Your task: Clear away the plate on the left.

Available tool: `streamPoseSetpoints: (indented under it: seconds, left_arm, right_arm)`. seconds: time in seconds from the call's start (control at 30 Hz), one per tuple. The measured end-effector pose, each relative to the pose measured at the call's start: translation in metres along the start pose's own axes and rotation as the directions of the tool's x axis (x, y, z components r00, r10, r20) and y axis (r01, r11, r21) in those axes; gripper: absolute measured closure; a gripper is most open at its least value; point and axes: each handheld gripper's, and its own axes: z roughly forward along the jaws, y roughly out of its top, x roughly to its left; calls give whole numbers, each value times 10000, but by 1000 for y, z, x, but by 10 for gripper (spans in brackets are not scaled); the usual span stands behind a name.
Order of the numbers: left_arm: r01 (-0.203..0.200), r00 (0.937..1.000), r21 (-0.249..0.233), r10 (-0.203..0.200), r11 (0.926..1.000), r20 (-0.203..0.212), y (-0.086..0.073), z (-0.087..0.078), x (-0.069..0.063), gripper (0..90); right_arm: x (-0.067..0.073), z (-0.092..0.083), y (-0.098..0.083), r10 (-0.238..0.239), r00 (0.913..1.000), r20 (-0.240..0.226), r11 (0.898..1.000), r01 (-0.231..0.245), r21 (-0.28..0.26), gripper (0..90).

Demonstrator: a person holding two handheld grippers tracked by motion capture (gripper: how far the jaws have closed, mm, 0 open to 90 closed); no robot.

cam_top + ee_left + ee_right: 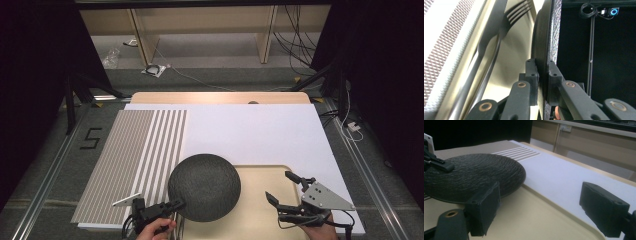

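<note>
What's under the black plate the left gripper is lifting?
The black plate is clamped at its rim by the left gripper. The left gripper view shows a fork beneath it on the beige tray. Anything farther under stays covered.

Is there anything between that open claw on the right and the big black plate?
Nothing visible. The right gripper hangs open over the bare beige tray, with only tray surface between it and the black plate. The left gripper already clamps the plate's near rim.
</note>
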Motion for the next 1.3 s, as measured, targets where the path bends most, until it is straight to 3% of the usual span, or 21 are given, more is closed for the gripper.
streamPoseSetpoints:
  seconds: [0.63,1.3]
  left_arm:
    - [-430,9977,1120,486,9928,-470,-20,28,-2,824]
    - [-835,9929,1777,971,9805,-689,-27,47,-7,817]
  right_arm:
    - [0,0,0,-8,10000,-3,10000,8,-8,176]
    - [0,0,0,19,10000,-22,10000,-19,17,177]
